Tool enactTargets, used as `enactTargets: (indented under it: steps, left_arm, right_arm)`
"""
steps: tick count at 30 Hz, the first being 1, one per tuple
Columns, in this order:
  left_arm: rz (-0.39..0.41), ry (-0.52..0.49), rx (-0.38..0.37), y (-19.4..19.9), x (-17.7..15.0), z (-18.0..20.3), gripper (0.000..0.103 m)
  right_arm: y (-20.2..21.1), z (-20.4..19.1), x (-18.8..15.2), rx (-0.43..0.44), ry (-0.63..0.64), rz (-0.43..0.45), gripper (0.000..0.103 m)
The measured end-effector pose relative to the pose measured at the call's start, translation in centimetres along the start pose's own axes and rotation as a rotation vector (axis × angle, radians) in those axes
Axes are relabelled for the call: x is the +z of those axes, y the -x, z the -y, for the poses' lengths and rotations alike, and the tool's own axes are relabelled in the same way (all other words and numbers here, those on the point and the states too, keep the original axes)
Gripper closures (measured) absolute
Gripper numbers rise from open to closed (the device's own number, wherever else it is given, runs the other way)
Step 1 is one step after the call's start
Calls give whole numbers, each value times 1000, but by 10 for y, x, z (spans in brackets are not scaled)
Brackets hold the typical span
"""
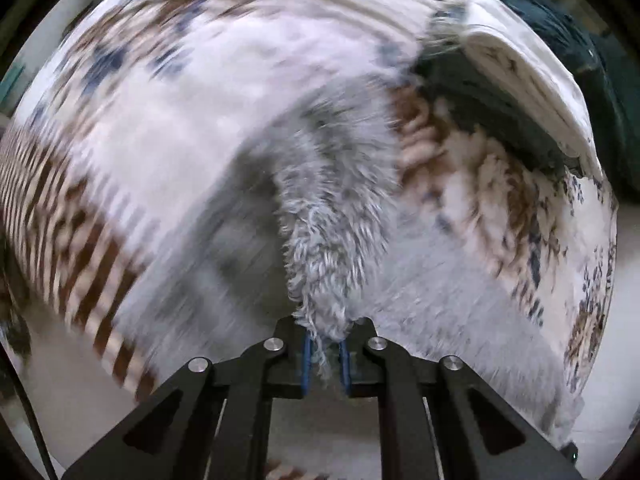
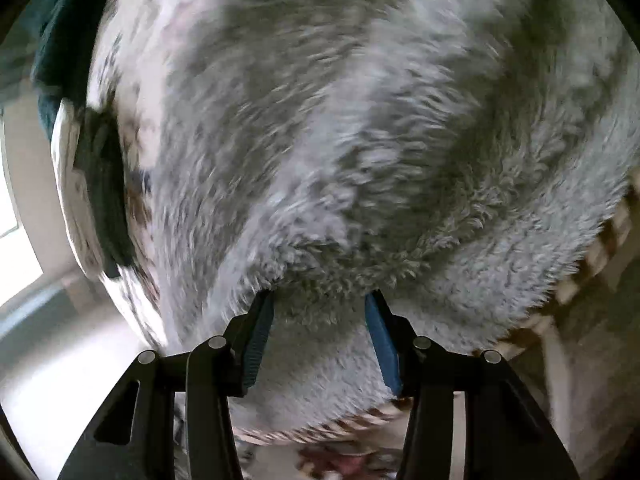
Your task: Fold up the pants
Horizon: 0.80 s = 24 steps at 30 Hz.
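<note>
My left gripper (image 1: 325, 354) pinches the pants (image 1: 332, 232) — anchoring the fold, I judge; right gripper (image 2: 320, 320) gapes wide, fleece between, ungripped.

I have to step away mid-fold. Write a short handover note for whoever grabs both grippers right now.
Left gripper: shut on a pinch of the fleecy grey pants.
Right gripper: open, fingers either side of the pants' fleece, not gripping.
The pants lie over a patterned bedspread; both views are motion-blurred.
Done: one hold taken. No finished fold can be made out.
Left: probably close the right gripper on the fabric, then fold and lay flat.
</note>
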<state>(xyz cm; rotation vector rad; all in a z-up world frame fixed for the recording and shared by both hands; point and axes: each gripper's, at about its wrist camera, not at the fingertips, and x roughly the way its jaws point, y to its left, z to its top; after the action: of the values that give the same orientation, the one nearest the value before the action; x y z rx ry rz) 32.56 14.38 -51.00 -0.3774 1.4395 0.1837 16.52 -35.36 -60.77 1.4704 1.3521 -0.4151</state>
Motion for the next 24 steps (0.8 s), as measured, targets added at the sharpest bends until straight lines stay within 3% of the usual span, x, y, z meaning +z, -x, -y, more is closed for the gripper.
enactTargets:
  steps: [2, 8, 12, 13, 15, 16, 21, 22, 24]
  left_arm:
    - [-33, 42, 2, -1, -25, -24, 95]
    - [-124, 127, -29, -25, -60, -52, 89]
    - [-103, 219, -152, -2, -71, -56, 79]
    - [-79, 252, -173, 8, -73, -57, 74]
    - [-50, 315, -211, 19, -76, -62, 45]
    - [-41, 349, -220, 21, -78, -63, 42]
    - [0, 346, -120, 10, -55, -62, 42]
    - [12, 348, -95, 5, -45, -62, 42]
    - [20, 352, -53, -12, -29, -58, 42]
  right_arm:
    - [2, 4, -2, 10, -42, 3, 52]
    - [10, -19, -27, -33, 108, -31, 49]
    - [13, -32, -30, 15, 132, 16, 49]
    - [17, -27, -27, 17, 123, 20, 49]
    - [12, -26, -20, 16, 85, 28, 49]
    - [7, -27, -14, 4, 74, 27, 49]
    - [-14, -28, 7, -37, 39, 42, 49]
    - [-16, -30, 9, -45, 51, 50, 52]
    - [-18, -36, 7, -69, 88, 74, 87]
